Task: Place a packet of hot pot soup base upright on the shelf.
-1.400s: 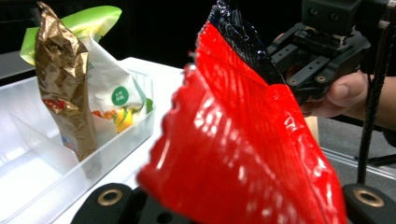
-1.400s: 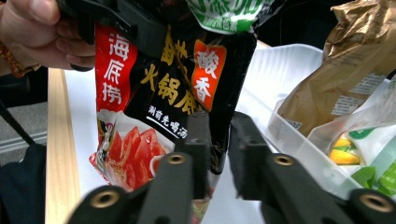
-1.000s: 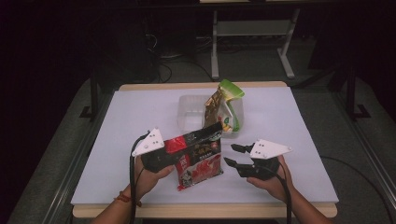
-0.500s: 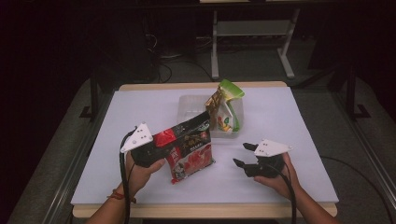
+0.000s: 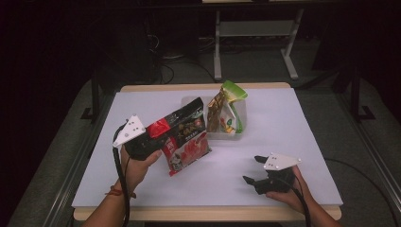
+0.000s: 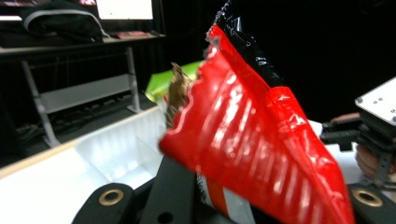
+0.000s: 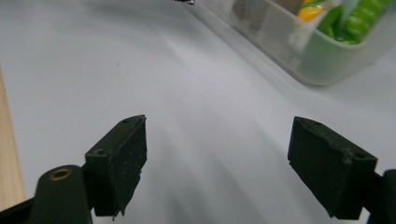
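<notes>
A red and black snack bag [image 5: 182, 139] is clamped at its corner by the left gripper [image 5: 153, 142] and held tilted above the white table [image 5: 283, 142], just beside a clear plastic tub [image 5: 239, 130]. A green and brown pouch [image 5: 226, 111] stands in the tub, partly hidden by the bag in the left gripper view. The bag's lettering is too blurred to be read. The right gripper [image 5: 253, 170] is held low near the table's front edge; its jaws have just been opening and stand wide with nothing between them.

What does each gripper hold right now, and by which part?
The left gripper is shut on the red and black snack bag, pinching its upper left end. The right gripper holds nothing; its jaws have just been opening.
</notes>
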Demonstrator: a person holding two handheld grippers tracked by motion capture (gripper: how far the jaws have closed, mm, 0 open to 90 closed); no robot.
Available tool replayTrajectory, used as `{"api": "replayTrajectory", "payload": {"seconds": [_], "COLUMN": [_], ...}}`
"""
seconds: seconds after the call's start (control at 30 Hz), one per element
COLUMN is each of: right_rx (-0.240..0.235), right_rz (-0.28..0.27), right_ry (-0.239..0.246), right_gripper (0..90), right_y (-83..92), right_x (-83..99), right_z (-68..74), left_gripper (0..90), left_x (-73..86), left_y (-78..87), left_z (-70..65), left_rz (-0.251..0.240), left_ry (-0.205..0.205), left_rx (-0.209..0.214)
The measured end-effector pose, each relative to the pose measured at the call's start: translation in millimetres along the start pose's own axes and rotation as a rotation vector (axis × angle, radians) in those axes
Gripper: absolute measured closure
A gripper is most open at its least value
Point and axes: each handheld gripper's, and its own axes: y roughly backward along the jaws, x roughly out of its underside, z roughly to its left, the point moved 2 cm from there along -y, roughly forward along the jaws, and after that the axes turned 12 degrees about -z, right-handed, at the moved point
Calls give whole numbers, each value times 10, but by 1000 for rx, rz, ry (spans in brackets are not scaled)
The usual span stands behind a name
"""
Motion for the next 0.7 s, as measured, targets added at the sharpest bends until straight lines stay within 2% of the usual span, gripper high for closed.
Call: {"api": "replayTrajectory", "payload": {"seconds": [0.07,0.2,0.4,0.7], "right_rx": [23,36,50,38], "right_rz": [4,5,-3,9], "right_ry": [16,27,2,1], "right_gripper": [200,202,200,195], "right_y": [2,2,17,-8], "right_x": [-5,-10,5,17], "right_z": [-28,-42,-76,-50], "left_gripper": [804,804,805,805], "left_x": [-22,-40,-59,-139], "left_y": [-24,-58,-87,-167], "left_z": [10,47,106,184], "left_rz": [-1,-3,4,-2], "left_ry": [-9,-4,-6,-12], "left_rx": [-12,-40,-80,-136]}}
